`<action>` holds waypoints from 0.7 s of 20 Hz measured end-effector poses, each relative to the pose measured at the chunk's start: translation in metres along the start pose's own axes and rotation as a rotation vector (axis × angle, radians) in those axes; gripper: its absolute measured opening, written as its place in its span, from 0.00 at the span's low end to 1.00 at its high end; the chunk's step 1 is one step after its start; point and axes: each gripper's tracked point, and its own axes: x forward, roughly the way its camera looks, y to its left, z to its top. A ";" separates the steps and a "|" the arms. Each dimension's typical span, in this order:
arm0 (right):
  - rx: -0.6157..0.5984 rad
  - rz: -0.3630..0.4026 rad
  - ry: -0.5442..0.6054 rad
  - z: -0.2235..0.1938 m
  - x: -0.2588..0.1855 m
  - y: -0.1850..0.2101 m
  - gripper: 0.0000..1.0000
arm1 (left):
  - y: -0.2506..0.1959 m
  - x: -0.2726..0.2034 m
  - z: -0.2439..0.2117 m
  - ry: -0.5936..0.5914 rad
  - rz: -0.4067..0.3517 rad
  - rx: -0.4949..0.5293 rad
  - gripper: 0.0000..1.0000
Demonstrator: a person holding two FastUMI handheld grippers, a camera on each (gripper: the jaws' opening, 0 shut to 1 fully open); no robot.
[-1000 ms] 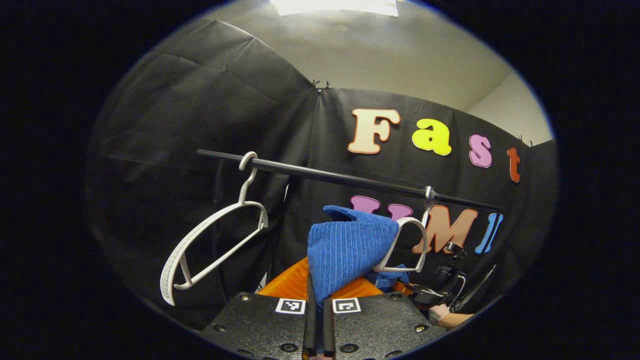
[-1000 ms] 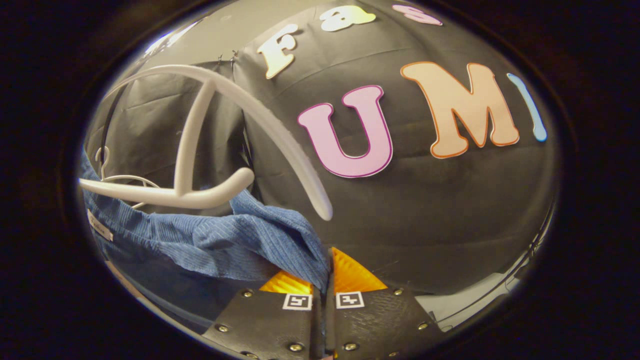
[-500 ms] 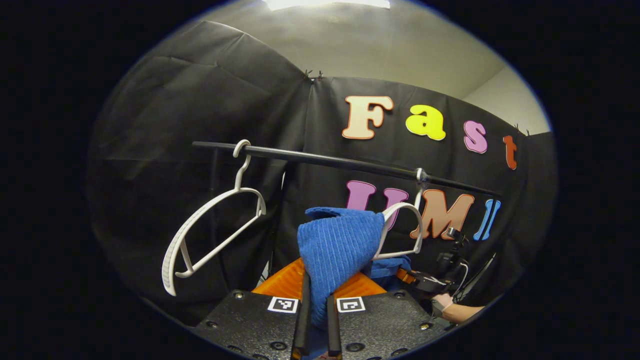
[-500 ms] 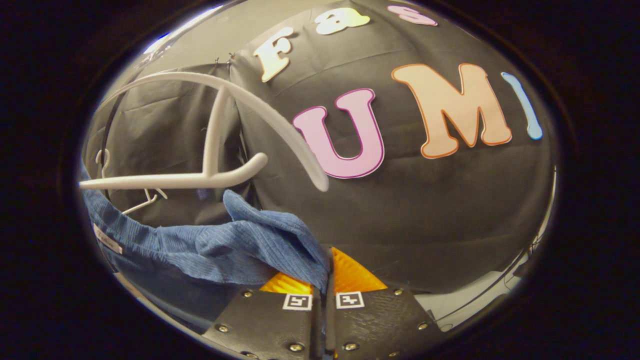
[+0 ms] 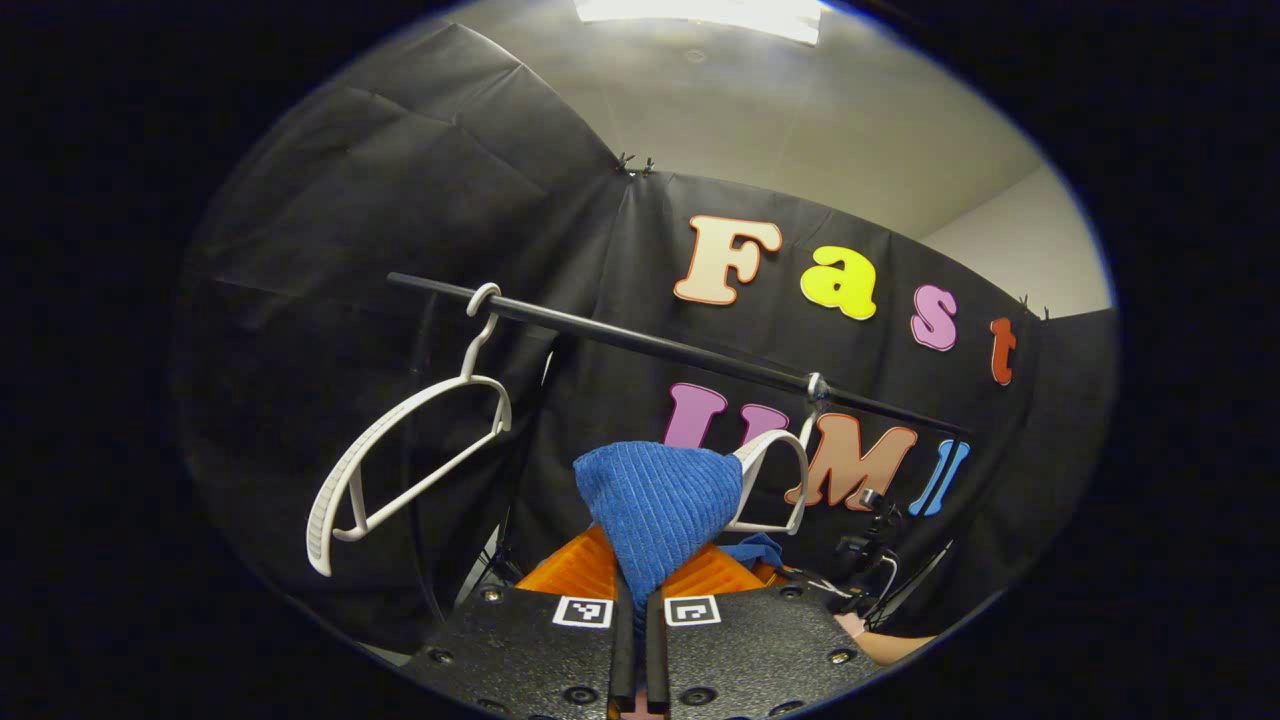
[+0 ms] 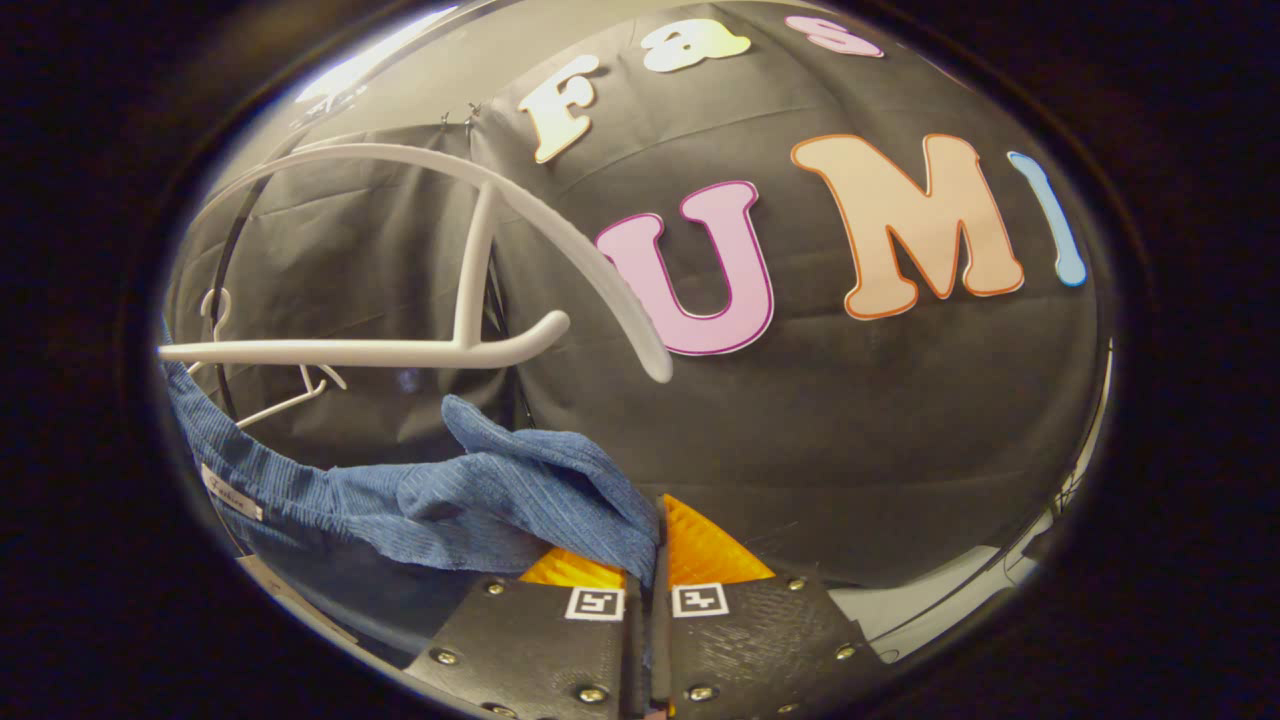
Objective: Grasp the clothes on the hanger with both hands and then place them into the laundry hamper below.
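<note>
Garment (image 5: 660,505) blue, fine ribbed stripes; hangers (image 5: 400,450) white; rail (image 5: 640,345) black; booth wall (image 6: 800,420) black cloth.

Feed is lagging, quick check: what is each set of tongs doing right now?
Left tongs: closed on the blue shirt.
Right tongs: closed on the same shirt, just below the white hanger.

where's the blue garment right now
The blue garment is pinched in both grippers: in the left gripper view it bunches just left of the white hanger under the black rail; in the right gripper view it trails left below that hanger.
</note>
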 end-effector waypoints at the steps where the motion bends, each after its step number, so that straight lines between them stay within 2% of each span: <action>1: -0.003 0.005 -0.001 0.000 0.000 0.001 0.04 | 0.002 -0.001 -0.001 0.004 0.008 0.008 0.05; 8: 0.005 0.024 -0.009 -0.003 -0.011 0.013 0.04 | 0.009 -0.010 0.004 -0.011 0.043 0.098 0.05; 14: -0.005 0.039 -0.002 -0.009 -0.025 0.020 0.04 | 0.031 -0.017 -0.017 0.023 0.105 0.082 0.05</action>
